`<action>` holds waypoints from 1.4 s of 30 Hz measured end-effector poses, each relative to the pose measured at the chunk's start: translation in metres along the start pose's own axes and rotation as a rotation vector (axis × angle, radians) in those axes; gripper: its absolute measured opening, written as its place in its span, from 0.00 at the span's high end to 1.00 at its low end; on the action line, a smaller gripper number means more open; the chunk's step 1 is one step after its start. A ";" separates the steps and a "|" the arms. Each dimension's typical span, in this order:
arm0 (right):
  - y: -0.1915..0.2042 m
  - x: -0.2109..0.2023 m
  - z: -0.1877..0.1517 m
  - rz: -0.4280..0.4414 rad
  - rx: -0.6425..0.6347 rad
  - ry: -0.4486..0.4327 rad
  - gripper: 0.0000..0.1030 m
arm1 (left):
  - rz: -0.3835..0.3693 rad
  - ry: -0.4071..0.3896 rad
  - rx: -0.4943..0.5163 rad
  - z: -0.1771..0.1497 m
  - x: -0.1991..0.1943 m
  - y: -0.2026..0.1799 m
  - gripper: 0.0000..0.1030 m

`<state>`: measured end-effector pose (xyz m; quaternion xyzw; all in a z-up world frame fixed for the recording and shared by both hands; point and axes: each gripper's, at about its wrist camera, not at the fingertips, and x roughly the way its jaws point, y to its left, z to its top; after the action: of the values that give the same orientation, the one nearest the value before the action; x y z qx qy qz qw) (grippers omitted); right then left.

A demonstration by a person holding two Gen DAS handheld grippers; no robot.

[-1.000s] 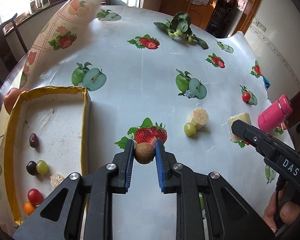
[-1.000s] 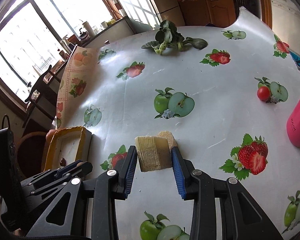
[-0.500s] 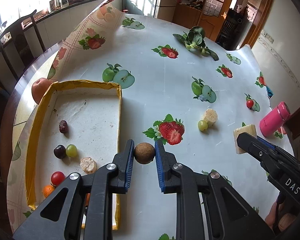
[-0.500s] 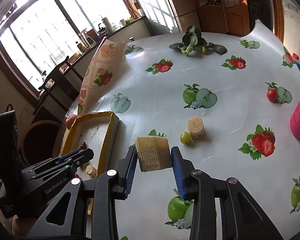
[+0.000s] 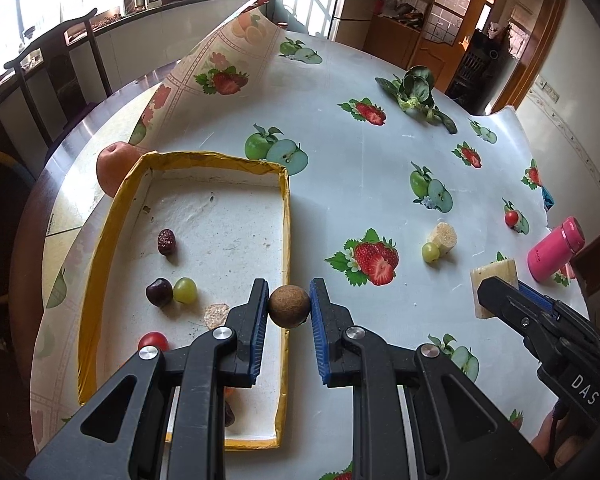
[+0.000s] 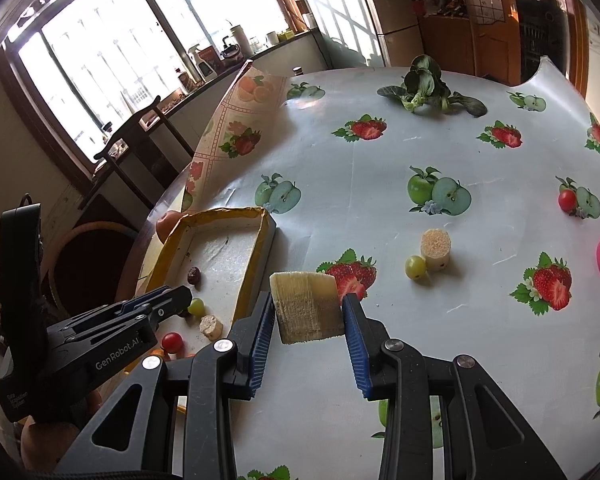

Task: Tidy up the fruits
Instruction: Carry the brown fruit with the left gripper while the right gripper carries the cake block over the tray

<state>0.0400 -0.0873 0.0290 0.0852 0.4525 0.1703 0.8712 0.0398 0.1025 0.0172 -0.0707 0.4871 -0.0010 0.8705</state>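
Brown round fruit [image 5: 289, 306] in left gripper [image 5: 289, 312] ("GenRobot.AI" lettering).

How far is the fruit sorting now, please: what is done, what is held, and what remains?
Done: several small fruits lie in the yellow-rimmed tray. In hand: the left gripper holds a brown round fruit; the right gripper holds a pale cut chunk. Left on the table: a green grape, a cut cylinder piece and a cherry tomato.

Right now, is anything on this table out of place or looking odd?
Yes. The tablecloth is folded up at the far left edge, showing its patterned underside and baring the table. A leafy vegetable lies among the fruit, and an apple sits outside the tray, behind its far corner.
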 end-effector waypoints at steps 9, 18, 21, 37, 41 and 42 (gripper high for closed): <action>0.015 0.009 0.000 0.001 -0.015 0.009 0.66 | 0.000 0.005 -0.016 0.001 0.002 0.018 0.82; 0.030 0.021 -0.001 0.007 -0.030 0.026 0.66 | 0.005 0.014 -0.027 0.003 0.007 0.034 0.82; 0.037 0.028 0.000 0.013 -0.037 0.033 0.66 | 0.009 0.018 -0.033 0.004 0.009 0.041 0.82; 0.085 0.077 0.018 0.045 -0.094 0.074 0.66 | 0.035 0.044 -0.078 0.022 0.034 0.089 0.82; 0.096 0.094 0.029 0.051 -0.108 0.084 0.66 | 0.050 0.039 -0.094 0.036 0.040 0.103 0.82; 0.099 0.098 0.032 0.052 -0.113 0.087 0.66 | 0.053 0.037 -0.098 0.041 0.042 0.107 0.82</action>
<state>0.0960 0.0413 0.0031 0.0401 0.4771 0.2220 0.8494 0.0894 0.2107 -0.0106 -0.1001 0.5044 0.0447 0.8565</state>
